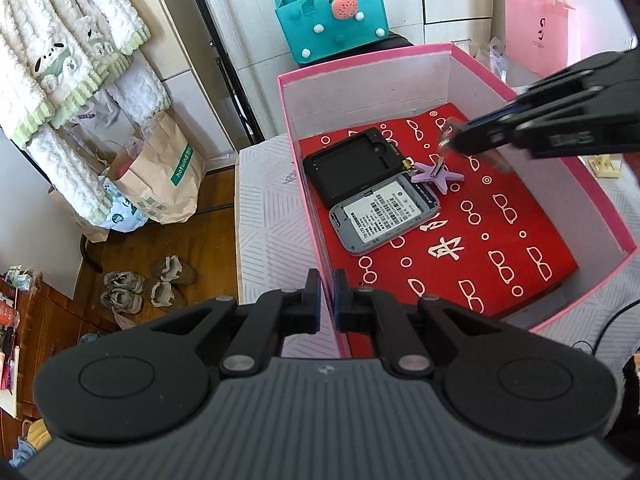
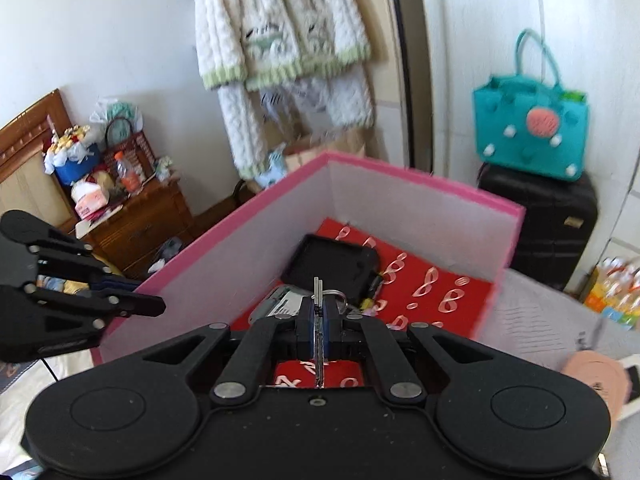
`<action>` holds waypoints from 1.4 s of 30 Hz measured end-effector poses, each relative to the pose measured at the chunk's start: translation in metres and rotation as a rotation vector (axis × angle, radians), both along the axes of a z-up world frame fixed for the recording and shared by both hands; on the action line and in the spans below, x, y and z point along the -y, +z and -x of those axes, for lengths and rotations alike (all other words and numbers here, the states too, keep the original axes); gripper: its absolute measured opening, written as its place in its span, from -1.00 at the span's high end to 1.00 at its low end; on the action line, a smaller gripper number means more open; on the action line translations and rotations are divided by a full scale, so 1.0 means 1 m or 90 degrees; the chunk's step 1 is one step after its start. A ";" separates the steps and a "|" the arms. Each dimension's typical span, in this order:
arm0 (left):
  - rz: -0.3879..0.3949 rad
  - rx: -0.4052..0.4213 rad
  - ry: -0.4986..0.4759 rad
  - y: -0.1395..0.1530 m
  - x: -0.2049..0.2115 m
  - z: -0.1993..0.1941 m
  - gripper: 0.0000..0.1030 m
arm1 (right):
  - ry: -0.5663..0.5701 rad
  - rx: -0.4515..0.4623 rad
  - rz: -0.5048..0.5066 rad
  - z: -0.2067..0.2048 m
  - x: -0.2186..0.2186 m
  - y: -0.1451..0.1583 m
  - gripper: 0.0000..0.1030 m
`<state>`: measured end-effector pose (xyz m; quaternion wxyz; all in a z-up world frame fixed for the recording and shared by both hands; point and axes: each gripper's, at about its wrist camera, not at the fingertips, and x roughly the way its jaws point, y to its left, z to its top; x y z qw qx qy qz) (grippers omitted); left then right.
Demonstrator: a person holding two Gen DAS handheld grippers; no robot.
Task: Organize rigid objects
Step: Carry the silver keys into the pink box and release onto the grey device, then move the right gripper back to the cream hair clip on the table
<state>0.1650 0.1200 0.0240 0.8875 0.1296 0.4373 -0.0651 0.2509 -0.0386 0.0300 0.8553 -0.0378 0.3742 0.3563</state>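
A pink box (image 1: 400, 58) with a red patterned lining stands on a white patterned surface. Inside lie a black phone case (image 1: 348, 166) and a grey phone (image 1: 384, 214) with its battery showing. My right gripper (image 1: 454, 136) reaches in from the right, shut on a key (image 2: 318, 312) whose ring hangs a purple starfish charm (image 1: 438, 174) onto the lining. My left gripper (image 1: 326, 300) is shut on the box's near left wall (image 1: 320, 248). In the right wrist view the box (image 2: 420, 180) and case (image 2: 332, 264) lie ahead, and the left gripper (image 2: 158, 304) is at the left.
A teal bag (image 1: 332, 20) sits on a black suitcase (image 2: 552, 220) behind the box. A pink paper bag (image 1: 540, 28) stands at the back right. Paper bags (image 1: 160, 180) and shoes (image 1: 148, 284) are on the wooden floor to the left. A cluttered wooden cabinet (image 2: 132, 232) stands further left.
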 end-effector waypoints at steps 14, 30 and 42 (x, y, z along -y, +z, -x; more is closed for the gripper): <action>-0.005 -0.005 -0.007 0.001 0.002 -0.001 0.89 | 0.015 -0.027 -0.020 -0.026 -0.021 -0.002 0.76; 0.010 0.009 -0.011 -0.002 -0.001 0.001 0.89 | -0.117 0.040 0.014 0.065 0.120 0.014 0.35; 0.003 0.012 -0.008 -0.002 0.001 0.001 0.89 | -0.259 0.025 0.056 0.090 0.201 -0.022 -0.04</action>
